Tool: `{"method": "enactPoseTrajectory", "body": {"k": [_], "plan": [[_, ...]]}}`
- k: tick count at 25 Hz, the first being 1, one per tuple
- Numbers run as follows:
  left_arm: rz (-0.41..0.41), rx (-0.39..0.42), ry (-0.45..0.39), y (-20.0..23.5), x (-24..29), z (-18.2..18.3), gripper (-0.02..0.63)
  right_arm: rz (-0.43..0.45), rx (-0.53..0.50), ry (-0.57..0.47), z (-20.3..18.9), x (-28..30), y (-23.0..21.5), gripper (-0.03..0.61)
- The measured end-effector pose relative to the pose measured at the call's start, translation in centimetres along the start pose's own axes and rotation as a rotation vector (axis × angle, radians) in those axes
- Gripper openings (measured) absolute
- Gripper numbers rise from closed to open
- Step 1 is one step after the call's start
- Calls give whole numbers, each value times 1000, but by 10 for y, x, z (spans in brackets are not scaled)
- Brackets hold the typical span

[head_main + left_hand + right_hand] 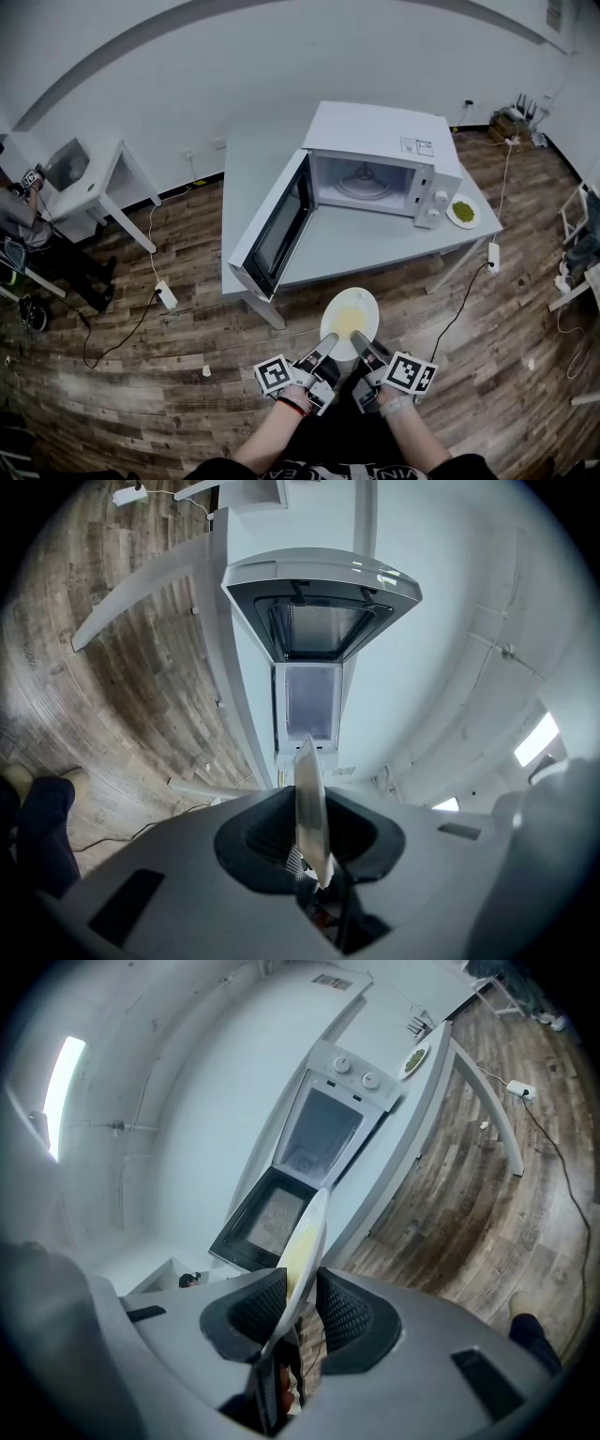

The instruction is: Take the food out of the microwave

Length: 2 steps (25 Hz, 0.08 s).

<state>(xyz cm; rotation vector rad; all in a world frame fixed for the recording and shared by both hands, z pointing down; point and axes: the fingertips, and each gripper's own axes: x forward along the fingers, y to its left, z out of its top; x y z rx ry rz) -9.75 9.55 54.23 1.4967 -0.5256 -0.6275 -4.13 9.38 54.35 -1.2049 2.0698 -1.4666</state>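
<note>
A white plate of yellow food [349, 319] hangs in the air in front of the grey table [375, 246], outside the microwave [375, 159]. The microwave's door [281, 225] stands wide open and its cavity holds only the glass turntable. My left gripper [329, 344] is shut on the plate's near-left rim and my right gripper [362, 341] on its near-right rim. The left gripper view shows the plate [309, 799] edge-on between the jaws of the left gripper [310, 844]. In the right gripper view the plate [305, 1246] is likewise clamped in the right gripper [293, 1312].
A second plate with green food [462, 211] sits on the table right of the microwave. Power strips [166, 294] and cables lie on the wood floor beside the table legs. A white desk [89, 183] with a person beside it stands at the far left.
</note>
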Motion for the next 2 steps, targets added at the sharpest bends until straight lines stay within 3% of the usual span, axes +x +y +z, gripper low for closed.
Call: {"method": "enactPoseTrajectory", "body": {"k": [2], "plan": [[3, -1, 0, 0, 0, 1, 64, -2, 3, 2, 0, 1, 0, 107]]}}
